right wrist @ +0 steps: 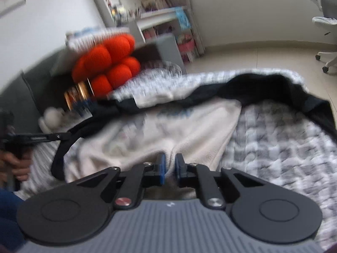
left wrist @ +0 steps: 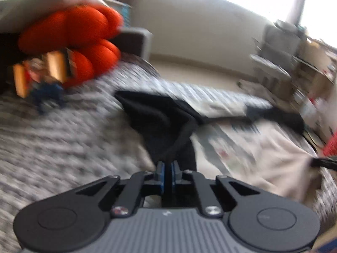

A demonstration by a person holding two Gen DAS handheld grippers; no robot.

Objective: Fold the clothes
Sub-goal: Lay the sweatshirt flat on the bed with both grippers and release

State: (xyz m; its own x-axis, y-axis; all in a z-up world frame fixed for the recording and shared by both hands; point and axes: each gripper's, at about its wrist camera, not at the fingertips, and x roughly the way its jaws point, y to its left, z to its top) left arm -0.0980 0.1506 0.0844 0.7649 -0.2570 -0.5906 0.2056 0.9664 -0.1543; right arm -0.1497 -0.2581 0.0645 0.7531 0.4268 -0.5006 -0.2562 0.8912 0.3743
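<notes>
Left gripper (left wrist: 167, 166) and right gripper (right wrist: 170, 162) angled downward, both jaws pinched together.

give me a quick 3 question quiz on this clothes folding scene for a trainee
1. True or false: the left hand-held gripper is shut on the black trim of the garment.
2. What does the right hand-held gripper pinch? A) orange cushion B) cream garment C) nothing
3. What colour is the cushion at the head of the bed?

Key: 1 true; 2 B; 3 orange.
</notes>
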